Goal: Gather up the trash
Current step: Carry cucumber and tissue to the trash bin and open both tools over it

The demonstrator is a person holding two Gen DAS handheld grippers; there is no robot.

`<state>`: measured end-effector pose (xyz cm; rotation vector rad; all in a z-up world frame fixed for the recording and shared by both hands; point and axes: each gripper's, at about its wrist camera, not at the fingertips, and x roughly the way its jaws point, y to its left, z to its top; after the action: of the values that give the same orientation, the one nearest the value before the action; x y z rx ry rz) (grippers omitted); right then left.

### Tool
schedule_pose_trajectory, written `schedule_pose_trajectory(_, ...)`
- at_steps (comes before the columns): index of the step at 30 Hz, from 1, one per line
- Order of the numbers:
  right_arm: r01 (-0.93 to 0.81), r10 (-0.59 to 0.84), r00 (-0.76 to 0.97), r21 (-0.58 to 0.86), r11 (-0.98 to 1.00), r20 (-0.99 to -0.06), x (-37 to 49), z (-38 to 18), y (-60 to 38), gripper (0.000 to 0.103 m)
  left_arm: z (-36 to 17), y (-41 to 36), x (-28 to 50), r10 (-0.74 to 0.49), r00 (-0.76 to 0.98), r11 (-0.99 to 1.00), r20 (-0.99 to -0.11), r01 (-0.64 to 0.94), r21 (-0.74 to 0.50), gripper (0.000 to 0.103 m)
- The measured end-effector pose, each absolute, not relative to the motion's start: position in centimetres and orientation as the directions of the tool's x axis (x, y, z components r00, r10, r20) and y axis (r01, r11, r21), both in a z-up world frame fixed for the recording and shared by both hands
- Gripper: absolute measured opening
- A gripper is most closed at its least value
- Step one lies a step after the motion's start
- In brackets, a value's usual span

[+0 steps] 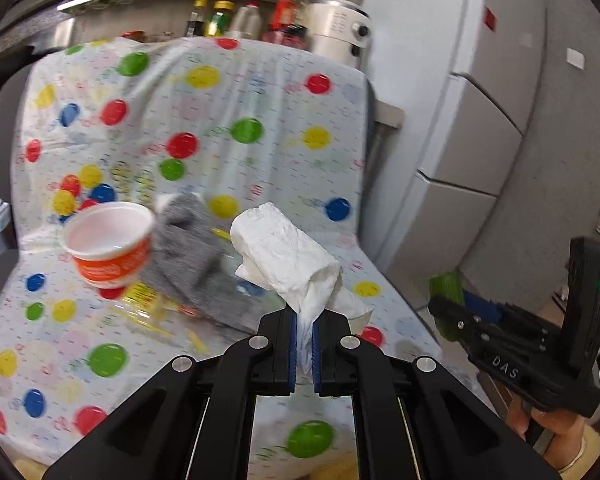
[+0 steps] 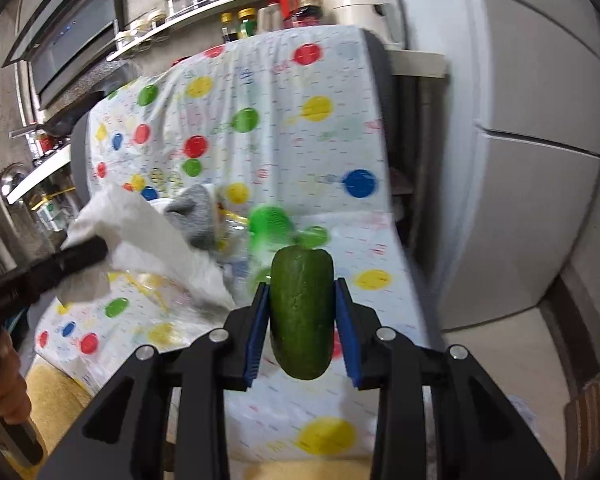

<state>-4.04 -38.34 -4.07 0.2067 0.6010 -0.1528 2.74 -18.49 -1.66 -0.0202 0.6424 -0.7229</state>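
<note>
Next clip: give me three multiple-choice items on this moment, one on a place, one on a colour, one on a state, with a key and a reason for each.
1. Where does the white tub with the orange band sit?
A. on the spotted cloth, left of the grey sock
B. on the wall shelf
C. in the right claw

2. What colour is the item in the right claw?
A. red
B. dark green
C. white

3. What state is the left claw in?
A. wide open
B. shut on the white tissue
C. shut on the grey sock

Key:
1 A: the tub rests on the spotted cloth beside the grey sock.
2 B: the right claw clamps a dark green cucumber.
3 B: the left claw pinches the white tissue.
</note>
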Motion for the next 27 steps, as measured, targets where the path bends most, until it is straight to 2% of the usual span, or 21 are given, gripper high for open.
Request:
schedule_pose_trajectory(7,0.332,-0.212,0.761,0.087,0.939,-0.613,-11.2,-5.6,-43.5,0.032,-5.3,-25.2,-1.6,-0.695,0.413,0.650,-0.588,0.710,-0.270,0.006)
schedule_pose_trajectory(14,0.472,-0.303,0.695,0.095,0.877,-0.652,-18.2,-8.4,-48.5,0.032,-6.3,-31.0,-5.7,-0.743,0.318,0.550,-0.588,0.791,-0.267,0.006)
schedule_pose_trajectory(23,0.536,-0.327,0.648,0.106,0.837,-0.688,-22.9,-12.0,-51.9,0.032,-11.0,-36.6,-8.2,-0.700,0.238,0.541,-0.673,0.792,-0.283,0.006)
schedule_pose_trajectory(27,0.543,-0.310,0.639,0.127,0.830,-0.704,-23.8,-13.7,-52.9,0.032,-13.1,-39.1,-9.8,-0.663,0.211,0.527,-0.718,0.813,-0.249,0.006)
